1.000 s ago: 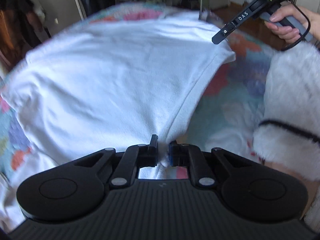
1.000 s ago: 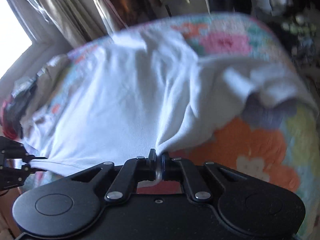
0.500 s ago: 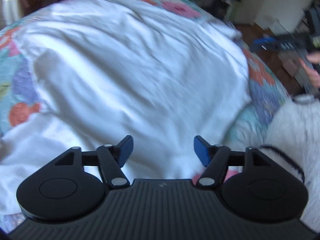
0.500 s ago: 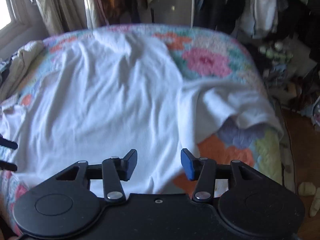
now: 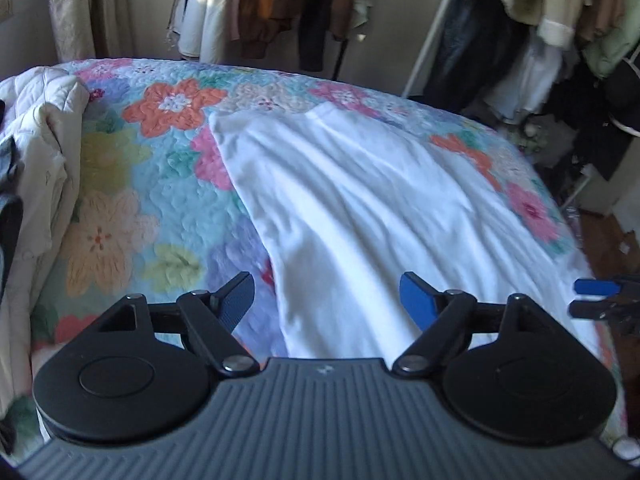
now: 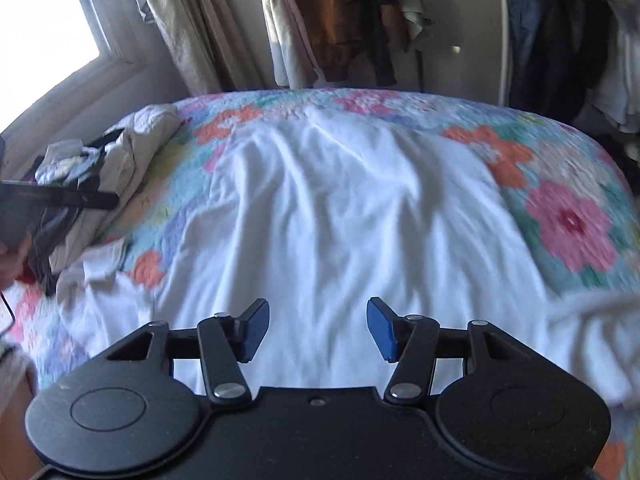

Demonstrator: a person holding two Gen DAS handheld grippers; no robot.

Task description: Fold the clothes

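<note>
A white T-shirt lies spread and wrinkled on the floral quilt of a bed; it also shows in the right wrist view. My left gripper is open and empty, held above the shirt's near left edge. My right gripper is open and empty, above the shirt's near part. The right gripper's blue fingertips show at the right edge of the left wrist view. The left gripper's body shows at the left of the right wrist view.
A pile of cream and dark clothes lies at the bed's left side, also in the left wrist view. Hanging clothes on a rack and curtains stand behind the bed. A window is at the left.
Both grippers were shut on the shirt's edge a second ago. They opened, let it go, and drew back. The shirt now lies flat on the quilt.
</note>
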